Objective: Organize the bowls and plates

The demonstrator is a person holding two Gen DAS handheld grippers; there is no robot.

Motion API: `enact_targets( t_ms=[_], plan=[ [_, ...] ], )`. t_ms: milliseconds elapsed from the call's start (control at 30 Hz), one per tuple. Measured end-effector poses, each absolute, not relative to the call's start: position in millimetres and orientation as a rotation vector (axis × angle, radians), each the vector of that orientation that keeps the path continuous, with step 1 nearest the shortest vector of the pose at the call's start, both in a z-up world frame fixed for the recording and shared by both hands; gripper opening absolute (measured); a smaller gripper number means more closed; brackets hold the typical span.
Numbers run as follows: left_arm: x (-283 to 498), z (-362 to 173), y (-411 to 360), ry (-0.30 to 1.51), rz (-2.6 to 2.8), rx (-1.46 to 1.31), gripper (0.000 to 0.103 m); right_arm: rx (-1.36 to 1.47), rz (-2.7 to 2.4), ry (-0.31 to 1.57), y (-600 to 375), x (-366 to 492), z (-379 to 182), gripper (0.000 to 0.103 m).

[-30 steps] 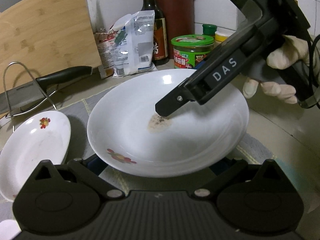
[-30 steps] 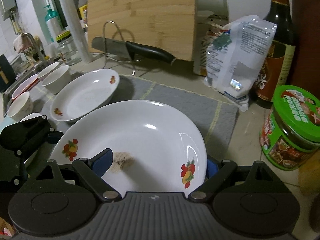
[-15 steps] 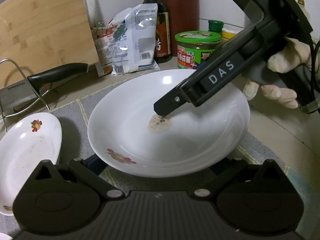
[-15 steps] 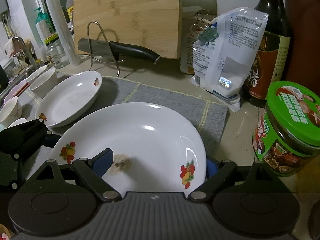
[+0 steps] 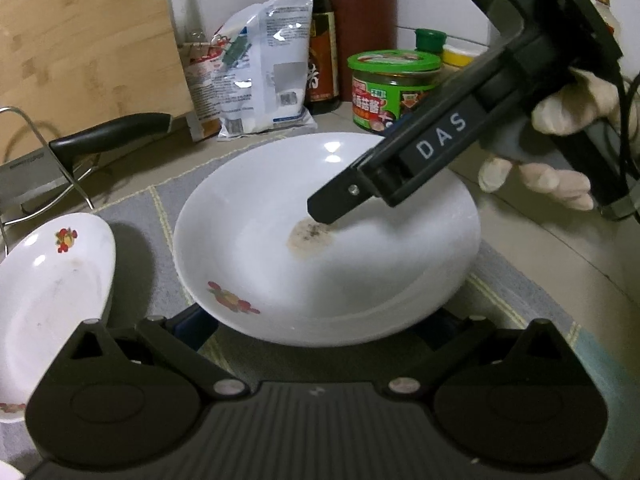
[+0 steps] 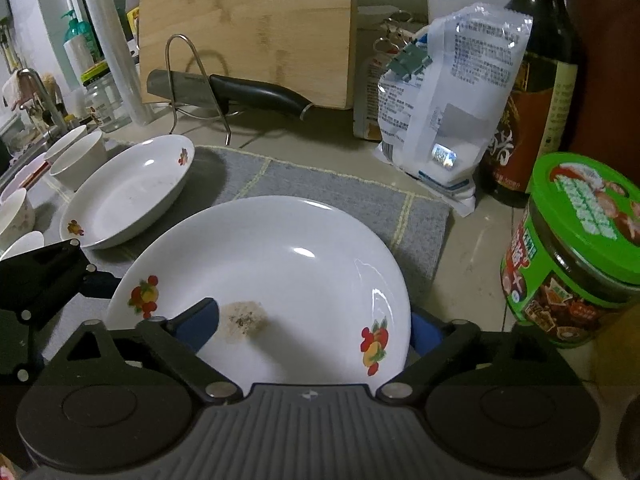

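Right wrist view: my right hand-held gripper (image 6: 310, 328) stands wide, its jaws just opened further, with the near part of the plate (image 6: 280, 264) between them: 1 pad over the soiled spot (image 6: 244, 318), the other just outside the rim, neither pressing as far as I can tell. My left hand-held gripper (image 5: 320, 320) is also wide, its fingertips hidden under the plate's near edge. The plate sits on the grey mat (image 6: 340, 196). To stack it on plate 2 (image 6: 128, 196), I judge I should take the rim, lift level and set it down softly, since glazed ware slips. The mat covers part of a tiled bench (image 6: 472, 248); bowls (image 6: 80, 156) wait near the sink, a jar (image 6: 576, 248) stands just right, and a knife (image 6: 256, 92) rests below the cutting board (image 6: 248, 28).
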State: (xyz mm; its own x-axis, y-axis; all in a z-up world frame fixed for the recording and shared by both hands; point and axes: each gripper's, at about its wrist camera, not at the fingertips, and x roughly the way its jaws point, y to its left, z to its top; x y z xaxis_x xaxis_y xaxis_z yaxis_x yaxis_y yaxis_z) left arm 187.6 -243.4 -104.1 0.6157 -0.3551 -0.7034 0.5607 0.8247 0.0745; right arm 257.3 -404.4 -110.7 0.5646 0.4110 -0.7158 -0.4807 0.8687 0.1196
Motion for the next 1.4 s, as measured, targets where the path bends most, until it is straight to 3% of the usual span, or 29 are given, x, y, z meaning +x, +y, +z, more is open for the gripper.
enact_targets(
  t_ms=[700, 1400],
  plan=[
    [105.8, -45.9, -197.0, 0.642, -0.391, 0.117, 0.102, -0.136, 0.471, 0.668, -375.1, 187.7, -63.2, 0.103],
    [15.2, -44.9, -83.4, 0.666, -0.269, 0.089, 0.102, -0.099, 0.539, 0.797, -262.1, 104.9, -84.6, 0.103]
  ],
)
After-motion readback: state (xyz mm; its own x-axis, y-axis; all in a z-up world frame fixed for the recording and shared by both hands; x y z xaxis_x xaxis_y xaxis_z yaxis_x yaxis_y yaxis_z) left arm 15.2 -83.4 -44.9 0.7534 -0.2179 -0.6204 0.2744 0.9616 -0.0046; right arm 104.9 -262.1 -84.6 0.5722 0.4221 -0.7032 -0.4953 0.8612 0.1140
